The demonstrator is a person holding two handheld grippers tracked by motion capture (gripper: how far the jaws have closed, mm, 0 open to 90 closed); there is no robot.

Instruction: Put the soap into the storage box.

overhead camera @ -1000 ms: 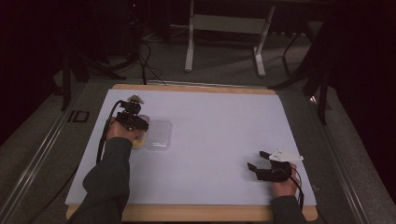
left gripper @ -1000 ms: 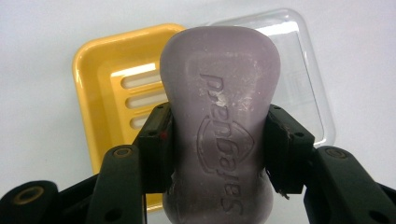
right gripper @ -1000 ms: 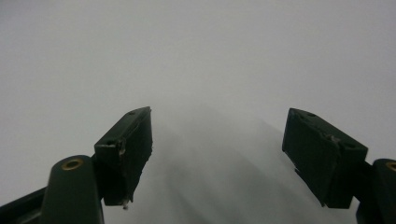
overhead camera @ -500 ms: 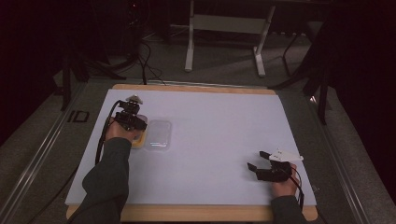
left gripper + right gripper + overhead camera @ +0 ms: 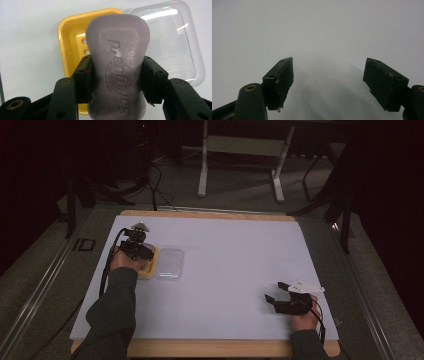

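A purple bar of soap (image 5: 117,62) with raised lettering is clamped between the jaws of my left gripper (image 5: 116,75), which is shut on its sides. Below it lies a yellow soap dish (image 5: 67,37), and the soap hangs over that dish. A clear plastic lid (image 5: 172,42) lies right beside the dish. In the high view my left gripper (image 5: 142,254) hovers over the yellow dish (image 5: 150,270) at the table's left, with the clear lid (image 5: 170,264) to its right. My right gripper (image 5: 276,292) rests at the front right, open, with nothing between its jaws (image 5: 328,85).
A white sheet (image 5: 225,255) covers the wooden table (image 5: 210,347). Beyond the far edge stand a table frame (image 5: 240,160) and cables (image 5: 150,185) on a dark floor. A metal rail (image 5: 45,285) runs along the left side.
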